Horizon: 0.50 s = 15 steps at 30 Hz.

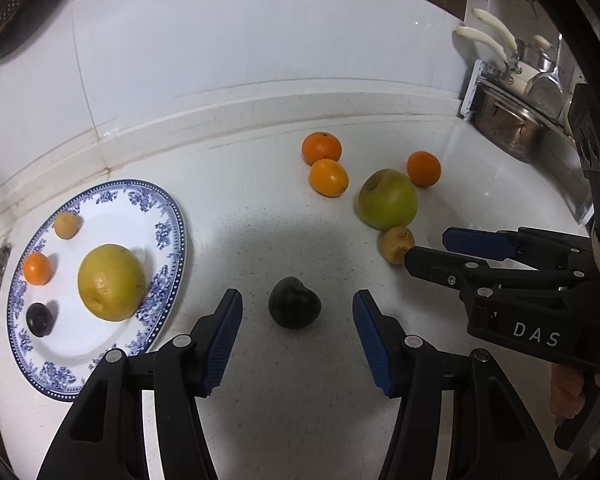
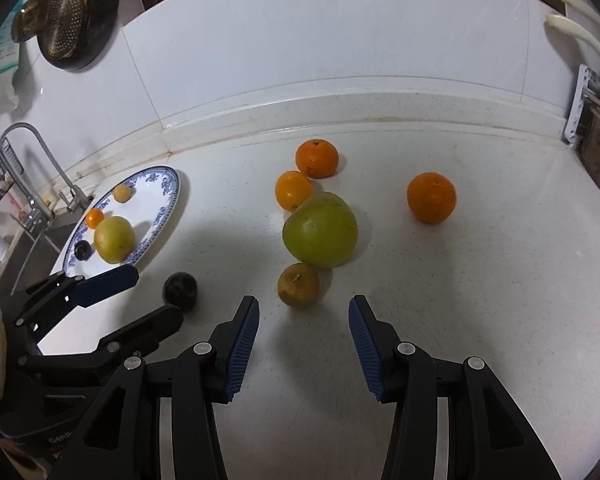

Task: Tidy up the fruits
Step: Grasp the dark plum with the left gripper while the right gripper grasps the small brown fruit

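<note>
Because the plate (image 1: 172, 216) at the left already carries 4 fruits, a big yellow one (image 1: 111, 282), a small orange one (image 1: 37, 268), a dark plum (image 1: 39, 319) and a small tan one (image 1: 66, 225), it reads as the collecting spot, and the loose fruit on the table (image 1: 260, 208) is what you have left to move.

Your left gripper (image 1: 298, 300) points down at the dark fruit (image 1: 295, 302), which sits on the table in line with the gap between the fingers. They are spread wider than the fruit and do not touch it, so nothing is held. That fruit lies nearest the plate, which suits the left hand for a short carry.

Your right gripper (image 2: 304, 306) has its fingers spread too, empty, aimed at the small brown fruit (image 2: 298, 284) just ahead of the tips. That fruit sits right beside the big green fruit (image 2: 320, 229), perhaps touching it, so close the fingers low and clear of the green one or you may roll it.

3 oranges (image 2: 431, 197) wait farther back, 2 of them touching each other, the third apart at the right. Taking the front fruits first probably keeps the reach to the back ones open.
</note>
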Available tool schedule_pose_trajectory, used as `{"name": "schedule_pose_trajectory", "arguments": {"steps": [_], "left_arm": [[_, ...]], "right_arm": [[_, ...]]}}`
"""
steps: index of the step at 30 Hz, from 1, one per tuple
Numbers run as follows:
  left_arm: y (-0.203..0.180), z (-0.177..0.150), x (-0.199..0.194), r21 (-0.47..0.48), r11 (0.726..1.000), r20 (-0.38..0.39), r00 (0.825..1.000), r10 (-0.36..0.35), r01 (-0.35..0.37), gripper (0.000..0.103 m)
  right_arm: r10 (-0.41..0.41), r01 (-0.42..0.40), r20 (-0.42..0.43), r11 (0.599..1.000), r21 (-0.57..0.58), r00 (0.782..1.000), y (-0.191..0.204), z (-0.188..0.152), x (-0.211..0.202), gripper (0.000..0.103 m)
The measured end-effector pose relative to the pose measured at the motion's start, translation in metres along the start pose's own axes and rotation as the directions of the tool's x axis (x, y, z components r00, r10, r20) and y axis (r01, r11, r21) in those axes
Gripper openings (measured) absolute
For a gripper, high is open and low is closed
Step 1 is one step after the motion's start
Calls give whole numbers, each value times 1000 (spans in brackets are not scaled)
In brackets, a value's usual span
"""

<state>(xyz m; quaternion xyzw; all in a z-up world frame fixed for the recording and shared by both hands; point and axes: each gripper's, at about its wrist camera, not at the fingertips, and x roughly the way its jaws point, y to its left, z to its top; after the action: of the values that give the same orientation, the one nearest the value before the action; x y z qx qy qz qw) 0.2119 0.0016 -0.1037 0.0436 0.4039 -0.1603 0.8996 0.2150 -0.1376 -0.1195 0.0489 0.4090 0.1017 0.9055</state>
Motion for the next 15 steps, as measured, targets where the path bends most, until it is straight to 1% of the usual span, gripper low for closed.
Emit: {"name": "schedule_pose_trajectory", "arguments": {"steps": [5,8,10,12,15], "left_arm": [[2,2,10,-18,1000,-21,1000,2,-2,50],[2,3,15,-22,1000,-28,1000,-2,1,47],[1,4,18,-18,1000,-36,999,-6,5,42],[1,4,20,-12,1000,-39,999,-2,1,40],[1,4,22,-15,1000,-46,999,-1,0,35]], "right_arm": [[7,-7,-10,1000,-15,1000,0,4,11,47],[15,-15,-21,1000,-23,1000,1,5,18,43],[16,-17,-21,999,-28,1000,2,6,21,43],[21,-22,-18,999,-34,1000,1,6,23,43],[26,-27,-27,999,-35,999,1,7,26,38]]}}
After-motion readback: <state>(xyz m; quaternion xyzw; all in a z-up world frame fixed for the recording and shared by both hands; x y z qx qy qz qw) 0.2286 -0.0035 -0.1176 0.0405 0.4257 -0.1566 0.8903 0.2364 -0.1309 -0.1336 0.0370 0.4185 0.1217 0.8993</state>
